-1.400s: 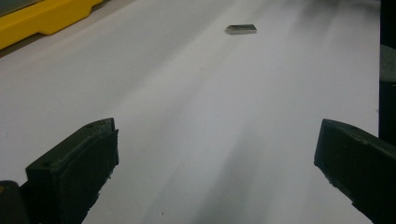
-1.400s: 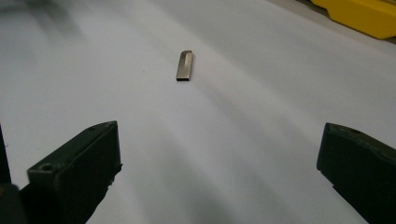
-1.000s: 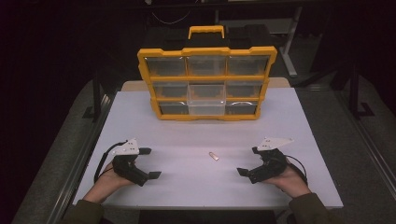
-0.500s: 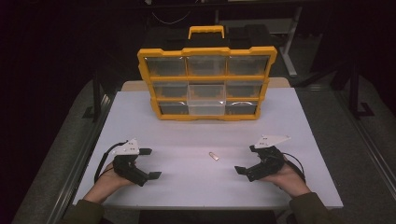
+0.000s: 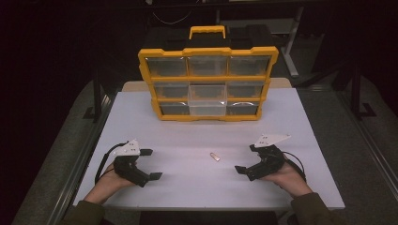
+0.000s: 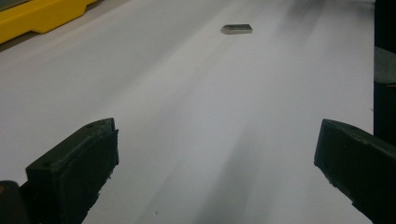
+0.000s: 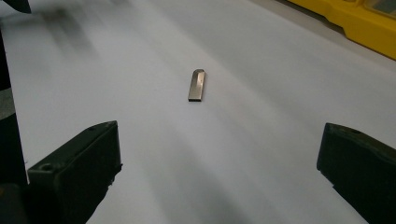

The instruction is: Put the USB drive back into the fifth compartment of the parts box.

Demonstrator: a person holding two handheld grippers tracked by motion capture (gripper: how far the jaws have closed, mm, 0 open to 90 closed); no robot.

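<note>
A white table (image 5: pixel 300 126) carries a yellow organizer case (image 5: pixel 207 84) and a small metal piece (image 5: pixel 215 157).

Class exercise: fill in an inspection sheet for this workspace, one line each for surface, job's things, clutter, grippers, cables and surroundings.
Surface: white table top, flat and bare around the work.
Job's things: small metal piece lying flat between the grippers; yellow organiser case standing upright at the far side.
Clutter: nothing seen.
Grippers: left gripper and right gripper both open, resting low on the table, apart from the metal piece.
Cables: a black cable trails from the left gripper.
Surroundings: dark room, metal frames beside the table.
</note>
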